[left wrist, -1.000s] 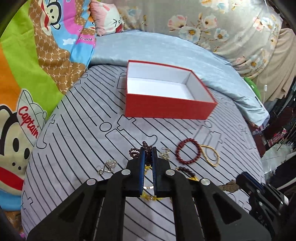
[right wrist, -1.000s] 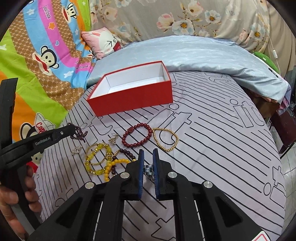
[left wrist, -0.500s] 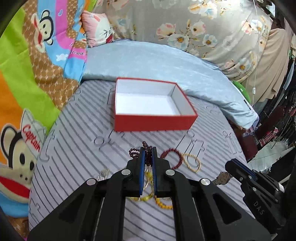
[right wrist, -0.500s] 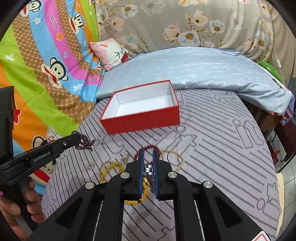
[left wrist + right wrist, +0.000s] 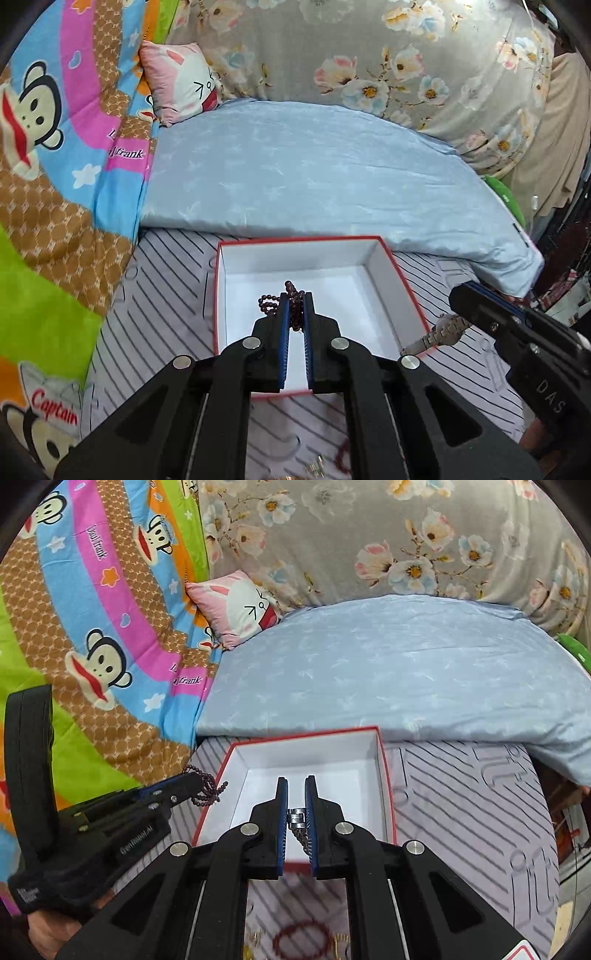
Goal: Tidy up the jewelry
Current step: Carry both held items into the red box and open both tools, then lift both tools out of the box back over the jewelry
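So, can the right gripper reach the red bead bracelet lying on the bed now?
Probably not: the right gripper is shut on a metal watch over the red box, while the red bead bracelet lies behind and below it.

A pale blue quilt [image 5: 314,177] lies folded across a bed covered by a grey striped sheet [image 5: 480,794]. A pink cartoon pillow [image 5: 181,79] leans against a grey floral curtain [image 5: 369,48], beside a bright monkey-print blanket [image 5: 92,627] at left.
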